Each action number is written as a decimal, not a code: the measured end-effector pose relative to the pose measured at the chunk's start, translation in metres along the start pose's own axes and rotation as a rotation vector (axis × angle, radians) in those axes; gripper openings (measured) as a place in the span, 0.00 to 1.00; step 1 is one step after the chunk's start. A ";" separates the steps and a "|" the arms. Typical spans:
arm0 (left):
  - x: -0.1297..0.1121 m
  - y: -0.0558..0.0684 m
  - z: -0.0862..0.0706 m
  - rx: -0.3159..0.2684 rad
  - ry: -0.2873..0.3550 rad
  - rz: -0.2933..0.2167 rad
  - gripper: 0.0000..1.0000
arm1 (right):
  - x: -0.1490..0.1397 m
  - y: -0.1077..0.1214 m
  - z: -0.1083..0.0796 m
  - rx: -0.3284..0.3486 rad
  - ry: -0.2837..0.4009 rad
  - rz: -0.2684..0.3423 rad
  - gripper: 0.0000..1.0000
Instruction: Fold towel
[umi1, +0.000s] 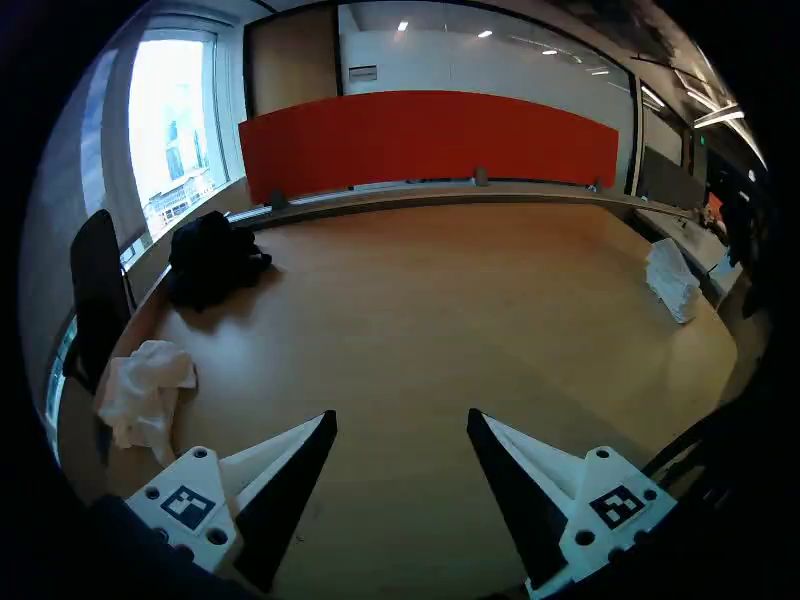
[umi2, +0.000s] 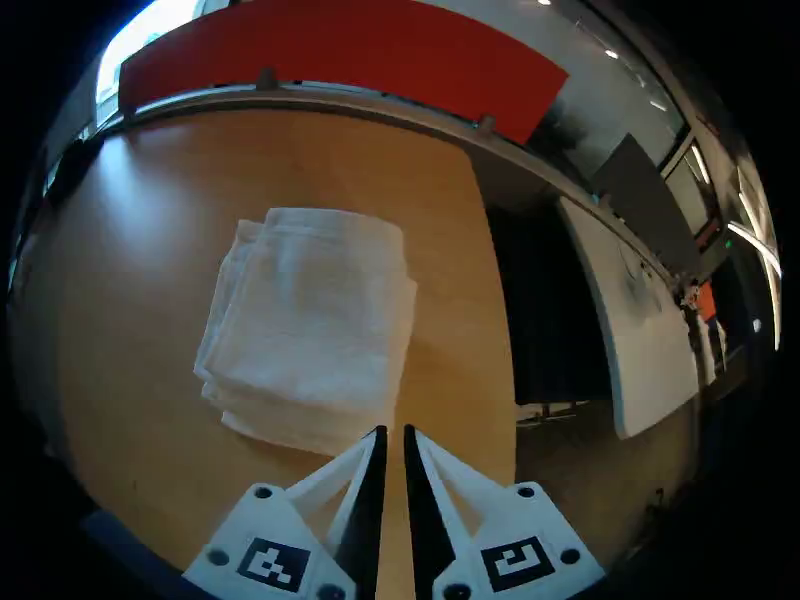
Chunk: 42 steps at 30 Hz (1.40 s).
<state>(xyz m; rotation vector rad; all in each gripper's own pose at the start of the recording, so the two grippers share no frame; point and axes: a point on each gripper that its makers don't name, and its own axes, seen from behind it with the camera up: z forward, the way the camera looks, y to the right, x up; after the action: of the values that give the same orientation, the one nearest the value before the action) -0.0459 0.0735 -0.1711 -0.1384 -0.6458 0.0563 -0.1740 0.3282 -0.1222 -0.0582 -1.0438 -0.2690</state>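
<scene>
Lying crumpled at the left edge of the table (umi1: 420, 300), a white towel (umi1: 145, 395) is seen, a black bag (umi1: 212, 258) beyond it. The left tool (umi1: 400, 440) is held wide apart above bare wood. Near the table's right edge a folded towel (umi2: 310, 320) is laid flat; the right tool (umi2: 394, 445) is held almost together, empty, at its near edge.

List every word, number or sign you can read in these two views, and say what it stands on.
No text can be read in either view.
The wall sign above the red panel: too small to read.
The markers on the left tool and right tool: square code patterns, no words.
The towel: no print or tag visible.
</scene>
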 end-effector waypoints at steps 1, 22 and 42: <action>0.000 0.000 0.000 -0.001 0.000 0.000 0.97 | 0.001 0.000 0.000 -0.001 0.002 0.000 0.35; 0.003 0.002 -0.001 0.007 -0.001 0.002 0.97 | 0.007 -0.005 0.006 0.020 0.009 -0.013 0.77; 0.007 0.001 -0.001 0.014 0.007 -0.007 0.97 | 0.046 -0.027 0.005 0.074 0.137 0.104 1.00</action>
<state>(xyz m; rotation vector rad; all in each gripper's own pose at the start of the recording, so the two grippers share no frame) -0.0396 0.0754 -0.1679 -0.1231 -0.6384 0.0539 -0.1634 0.2947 -0.0820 -0.0271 -0.9108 -0.1381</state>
